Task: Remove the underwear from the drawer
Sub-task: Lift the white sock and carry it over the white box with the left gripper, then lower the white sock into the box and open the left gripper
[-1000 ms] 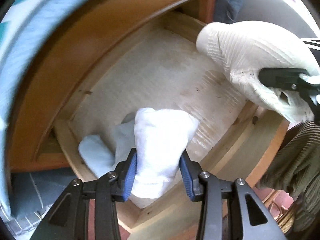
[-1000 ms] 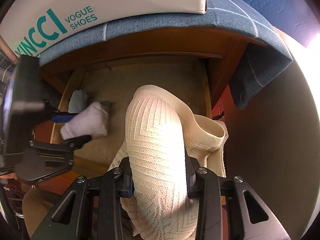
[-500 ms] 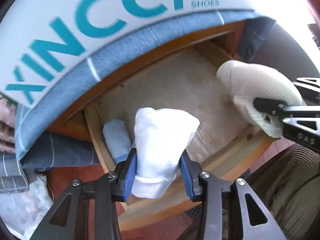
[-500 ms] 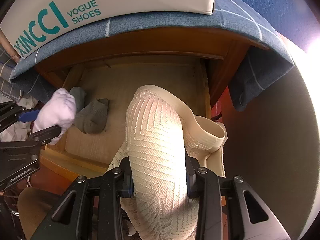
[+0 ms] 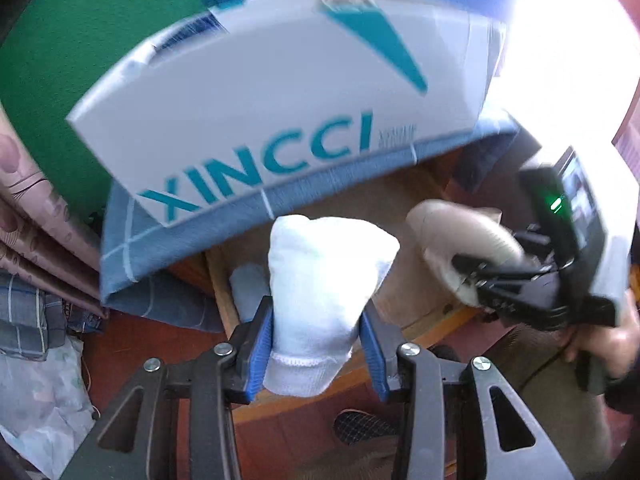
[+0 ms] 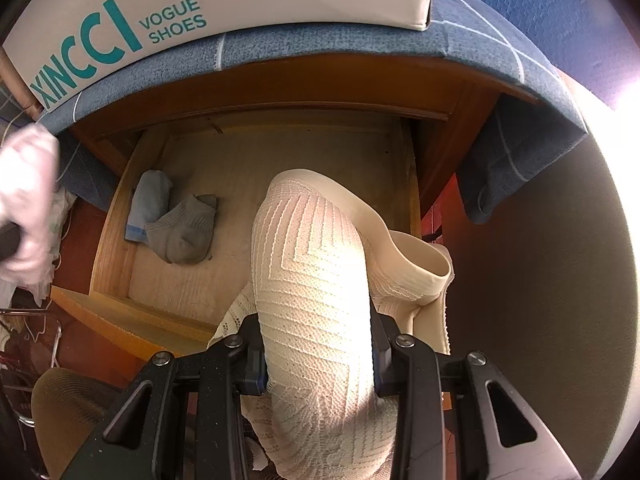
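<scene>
My left gripper (image 5: 316, 320) is shut on a rolled white piece of underwear (image 5: 320, 280), which it holds in the air above the open wooden drawer (image 5: 218, 280). In the right wrist view that white roll (image 6: 24, 208) is a blur at the left edge, clear of the drawer (image 6: 112, 248). Over the drawer's front right part, my right gripper (image 6: 318, 340) is shut on a cream patterned knit underwear piece (image 6: 316, 272). The left wrist view shows that gripper (image 5: 468, 280) too, with the cream piece (image 5: 460, 232) in it. A light blue folded piece (image 6: 150, 204) and a grey sock (image 6: 184, 232) lie in the drawer's left part.
A white XINCCI shoe box (image 5: 280, 100) rests on a blue checked cloth (image 6: 360, 40) covering the cabinet top above the drawer. A person's hand (image 5: 608, 340) holds the right gripper. A patterned curtain (image 5: 28, 208) hangs at the left, and the floor (image 5: 132, 340) below is red.
My left gripper has risen out of the drawer with the white roll, up and to the left, and rolled somewhat. The grey sock beneath is uncovered. The right gripper has stayed put.
</scene>
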